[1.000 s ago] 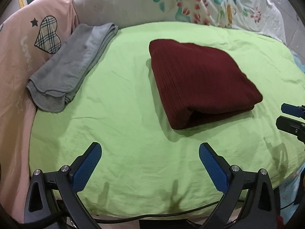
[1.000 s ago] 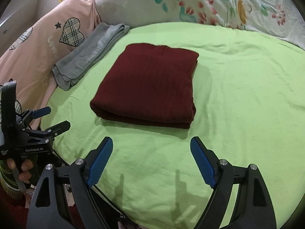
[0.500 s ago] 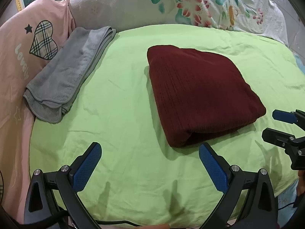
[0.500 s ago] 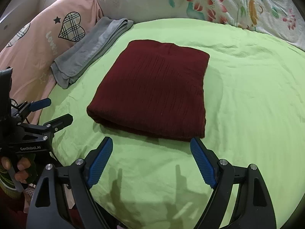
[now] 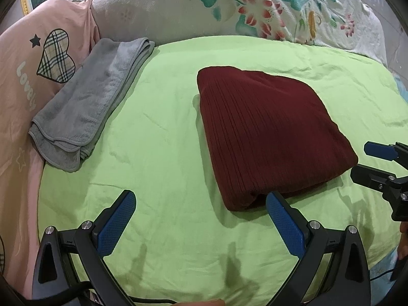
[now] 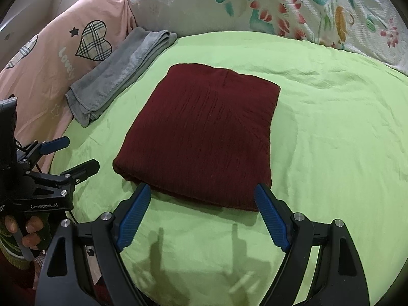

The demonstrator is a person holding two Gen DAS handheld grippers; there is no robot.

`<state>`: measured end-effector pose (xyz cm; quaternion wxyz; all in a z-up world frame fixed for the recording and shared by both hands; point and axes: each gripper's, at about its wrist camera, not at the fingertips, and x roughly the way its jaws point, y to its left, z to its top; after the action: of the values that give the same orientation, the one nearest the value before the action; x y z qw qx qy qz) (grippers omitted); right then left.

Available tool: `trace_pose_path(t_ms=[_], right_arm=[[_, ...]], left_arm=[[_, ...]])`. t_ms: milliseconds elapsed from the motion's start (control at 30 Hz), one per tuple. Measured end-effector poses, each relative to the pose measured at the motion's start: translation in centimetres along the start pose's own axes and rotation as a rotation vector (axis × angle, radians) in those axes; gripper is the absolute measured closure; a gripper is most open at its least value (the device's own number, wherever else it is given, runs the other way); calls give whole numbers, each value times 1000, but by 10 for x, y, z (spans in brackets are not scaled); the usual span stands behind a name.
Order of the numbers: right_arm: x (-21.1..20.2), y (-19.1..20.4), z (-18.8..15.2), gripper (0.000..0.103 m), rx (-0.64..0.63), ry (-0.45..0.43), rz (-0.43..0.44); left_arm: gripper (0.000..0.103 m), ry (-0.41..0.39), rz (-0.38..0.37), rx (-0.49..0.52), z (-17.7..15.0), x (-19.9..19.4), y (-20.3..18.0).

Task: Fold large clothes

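A dark red ribbed garment lies folded into a thick rectangle on the green sheet; it also shows in the right wrist view. My left gripper is open and empty, low over the sheet, with its right finger beside the garment's near left corner. My right gripper is open and empty, its fingertips at the garment's near edge, one at each end. Each gripper shows in the other's view: the right one and the left one.
A folded grey towel lies at the sheet's far left edge against a pink duvet with plaid hearts. A floral pillow lies along the back. The sheet's near edge drops off below both grippers.
Both grippers have moved forward toward the red garment, which now looks larger and closer. Both stay open. The garment has not moved.
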<state>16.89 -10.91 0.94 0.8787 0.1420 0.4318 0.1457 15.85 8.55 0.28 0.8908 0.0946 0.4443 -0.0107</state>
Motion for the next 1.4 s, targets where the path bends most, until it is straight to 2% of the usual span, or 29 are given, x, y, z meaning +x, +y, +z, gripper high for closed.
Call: trace_pose_path(t_ms=[367,733,1400], right_arm=[[5,1,10,20,0,-2,-3],[2,-9,3,19,22,8,2],[-2,-13,-3,19,38,7,-1]], left_arm=[[1,-3,-18,-21,10,2,-1],[1,-30,-68,-24,6,-9,-7],[1,-24,-80,-23,-1,-11,-12]])
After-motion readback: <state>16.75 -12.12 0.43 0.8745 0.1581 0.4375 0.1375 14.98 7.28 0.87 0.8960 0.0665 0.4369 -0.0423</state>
